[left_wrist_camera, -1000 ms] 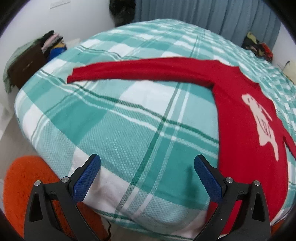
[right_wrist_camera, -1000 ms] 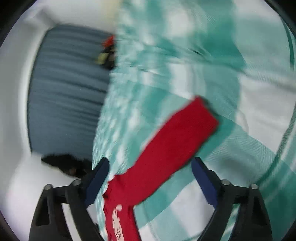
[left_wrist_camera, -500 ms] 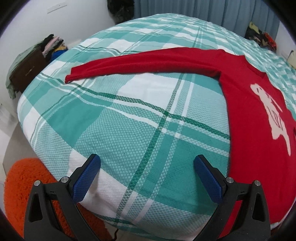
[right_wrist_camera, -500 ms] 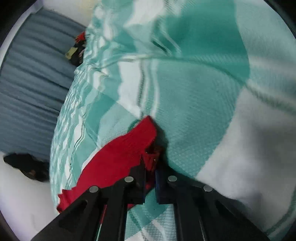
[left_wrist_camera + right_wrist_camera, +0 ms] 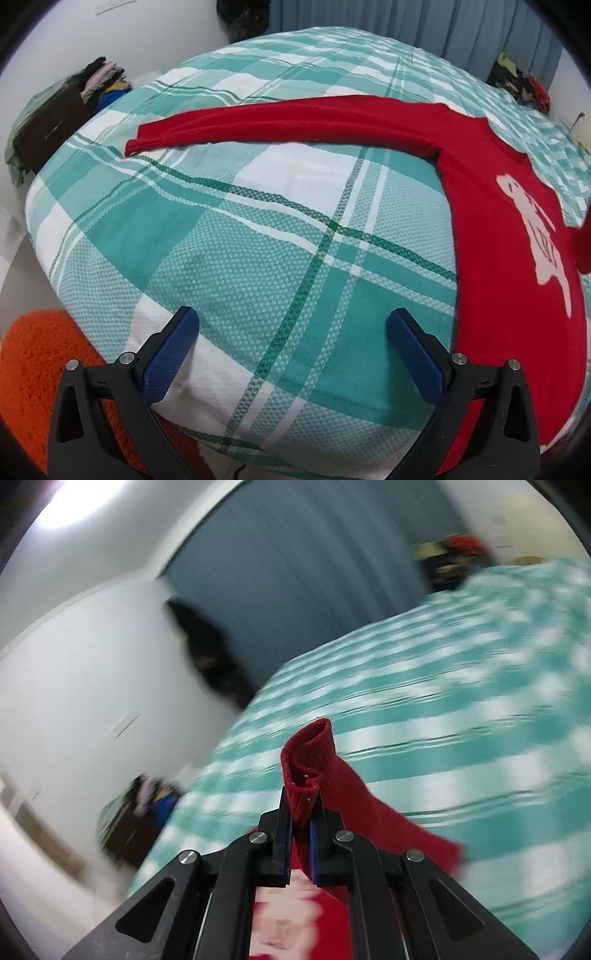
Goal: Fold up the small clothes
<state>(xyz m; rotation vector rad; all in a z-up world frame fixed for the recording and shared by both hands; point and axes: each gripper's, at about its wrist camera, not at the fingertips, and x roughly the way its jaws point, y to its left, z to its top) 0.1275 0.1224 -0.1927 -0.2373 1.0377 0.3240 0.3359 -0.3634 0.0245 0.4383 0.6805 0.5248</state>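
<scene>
Sweater [image 5: 517, 266] flat on bed [image 5: 258, 240] | right hand-held gripper [image 5: 301, 805] clamps sleeve cuff [image 5: 310, 753] | left hand-held gripper [image 5: 291, 332] open, empty

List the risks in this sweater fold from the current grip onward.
1. The right gripper pinches only the ribbed cuff of the red sweater; a fast swing might let it slip out.
2. The left gripper is open and holds nothing, so the sweater's body could drag across the plaid bedspread.
3. The other sleeve lies stretched out and could bunch up.
</scene>
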